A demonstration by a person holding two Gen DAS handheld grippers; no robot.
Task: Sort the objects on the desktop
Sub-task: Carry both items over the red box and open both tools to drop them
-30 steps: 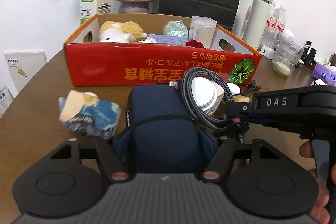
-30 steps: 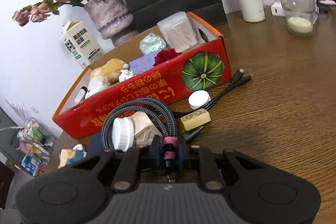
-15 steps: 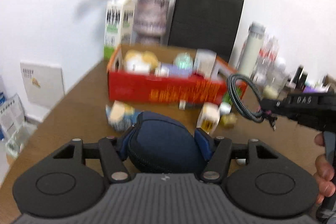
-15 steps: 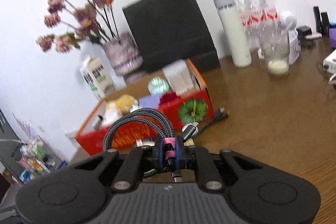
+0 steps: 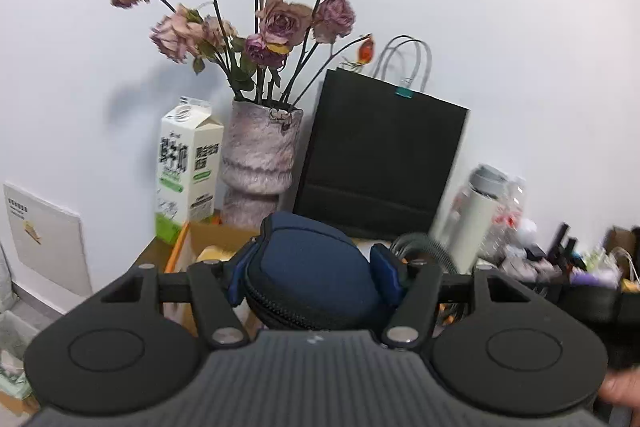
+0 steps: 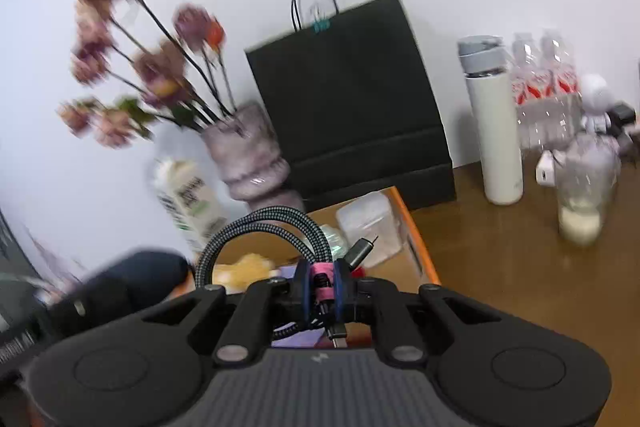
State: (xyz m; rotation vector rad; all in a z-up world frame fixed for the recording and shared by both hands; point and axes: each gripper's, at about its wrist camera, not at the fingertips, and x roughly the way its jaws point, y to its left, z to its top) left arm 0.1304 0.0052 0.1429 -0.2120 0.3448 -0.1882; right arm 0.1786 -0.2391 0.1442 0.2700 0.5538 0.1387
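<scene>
Your left gripper (image 5: 314, 277) squeezes the soft blue pouch (image 5: 316, 267) aloft over the box (image 6: 416, 239); your right gripper (image 6: 322, 283) pinches the floppy cable coil (image 6: 268, 231) by its pink tie, the surest hold.

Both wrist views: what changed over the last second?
Both grippers rose from the table with their loads. The left gripper lifted the navy pouch off the desk to above the orange box; the right gripper raised the coiled braided cable over the same box. Nothing was released. Grips are unchanged; vase, milk carton and black bag stayed put.
</scene>
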